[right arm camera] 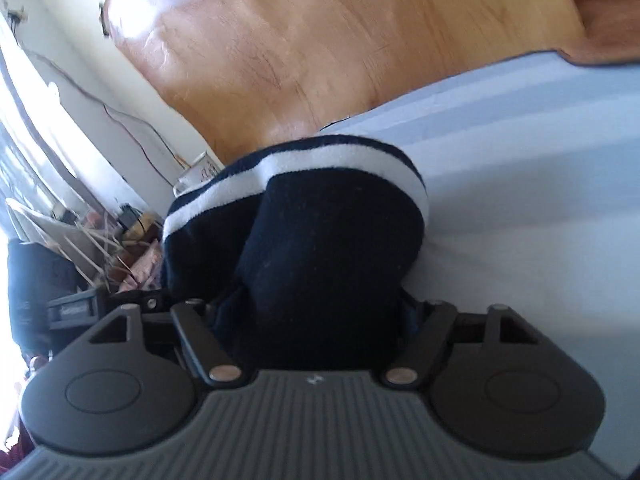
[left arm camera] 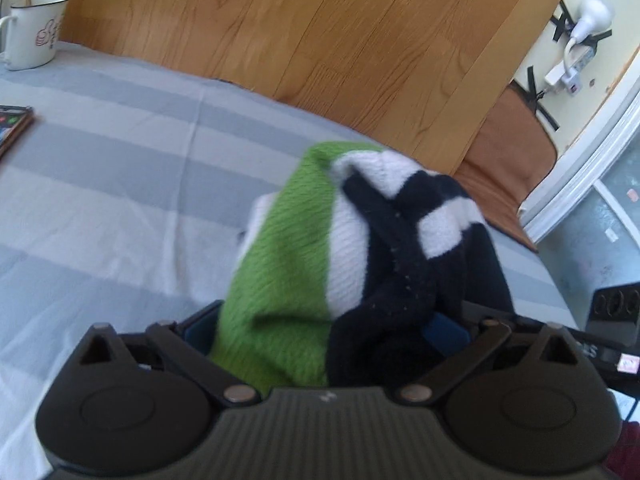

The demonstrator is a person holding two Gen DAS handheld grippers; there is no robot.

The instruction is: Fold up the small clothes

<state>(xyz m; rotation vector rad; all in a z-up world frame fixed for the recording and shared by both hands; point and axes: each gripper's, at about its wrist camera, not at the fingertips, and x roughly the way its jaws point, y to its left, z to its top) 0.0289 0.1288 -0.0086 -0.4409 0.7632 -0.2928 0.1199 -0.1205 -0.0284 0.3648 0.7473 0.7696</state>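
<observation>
A small knitted garment (left arm camera: 340, 248) in green, white and navy is bunched up between the fingers of my left gripper (left arm camera: 324, 328), which is shut on it above the striped grey cloth (left arm camera: 120, 184). In the right wrist view the navy part with a white stripe (right arm camera: 320, 220) is held in my right gripper (right arm camera: 308, 320), which is shut on it. The fabric hides the fingertips of both grippers. The garment is lifted and hangs crumpled between the two grippers.
A white enamel mug (left arm camera: 34, 32) with a wooden stick stands at the far left on the cloth. A dark-framed flat object (left arm camera: 14, 126) lies at the left edge. Wooden floor (left arm camera: 320, 40) lies beyond the table edge. A brown cushion (left arm camera: 512, 172) sits at the right.
</observation>
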